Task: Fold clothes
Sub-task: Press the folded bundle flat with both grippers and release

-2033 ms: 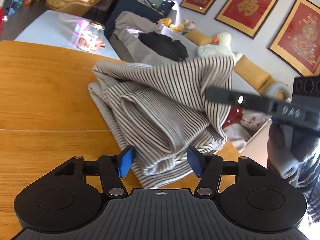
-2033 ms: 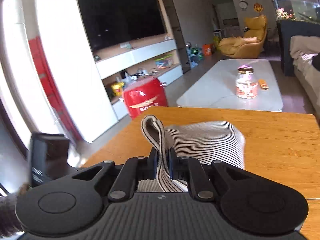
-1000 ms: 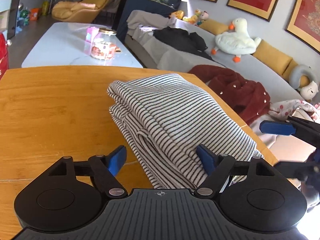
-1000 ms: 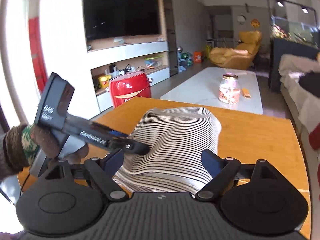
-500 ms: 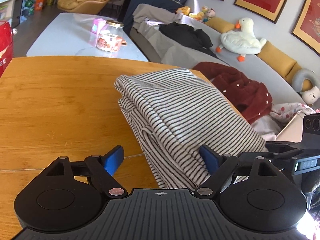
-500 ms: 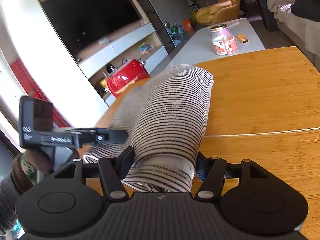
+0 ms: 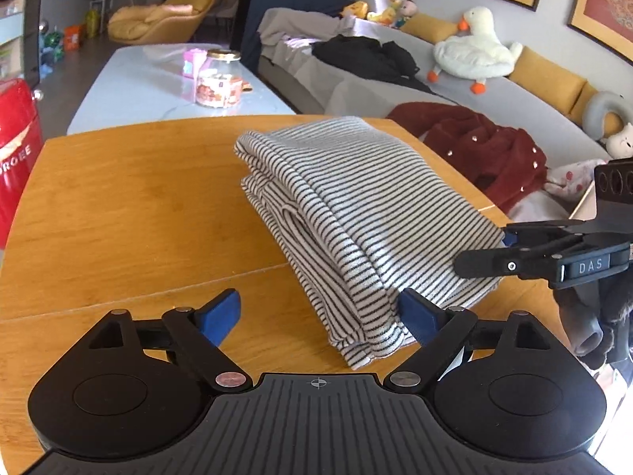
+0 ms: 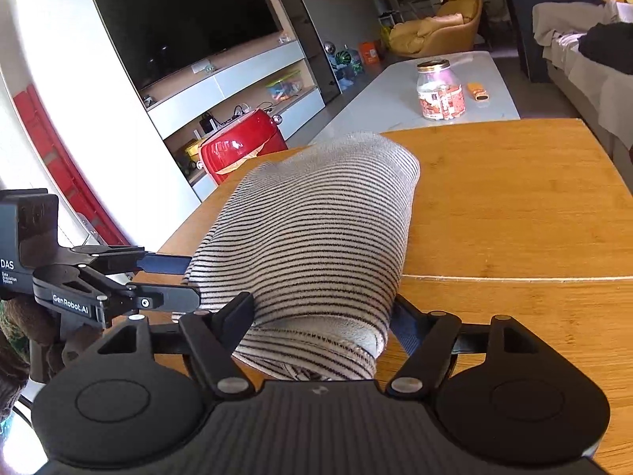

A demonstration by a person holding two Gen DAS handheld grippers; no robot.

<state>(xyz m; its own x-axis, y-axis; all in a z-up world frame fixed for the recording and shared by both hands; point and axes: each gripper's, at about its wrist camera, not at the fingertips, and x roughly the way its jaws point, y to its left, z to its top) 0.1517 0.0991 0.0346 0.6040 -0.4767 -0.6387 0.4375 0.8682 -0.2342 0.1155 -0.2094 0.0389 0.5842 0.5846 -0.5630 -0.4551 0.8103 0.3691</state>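
Near the right edge of the orange wooden table point(image 7: 118, 206) lies one black-and-white striped knit garment point(image 7: 356, 206), folded into a thick bundle. The left gripper point(image 7: 316, 312) and right gripper point(image 8: 322, 318) each straddle an end, jaws opening, pads not pressing. Folding looks finished; next likely needs squaring or moving it.

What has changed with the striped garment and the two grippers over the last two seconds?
The grey-and-white striped knit garment was held up by the right gripper, which clamped a fold; it now lies folded flat on the wooden table. The right gripper let go, and its jaws are opening around the bundle's near end. The left gripper stayed open, opening slightly more. The glass jar has not moved.
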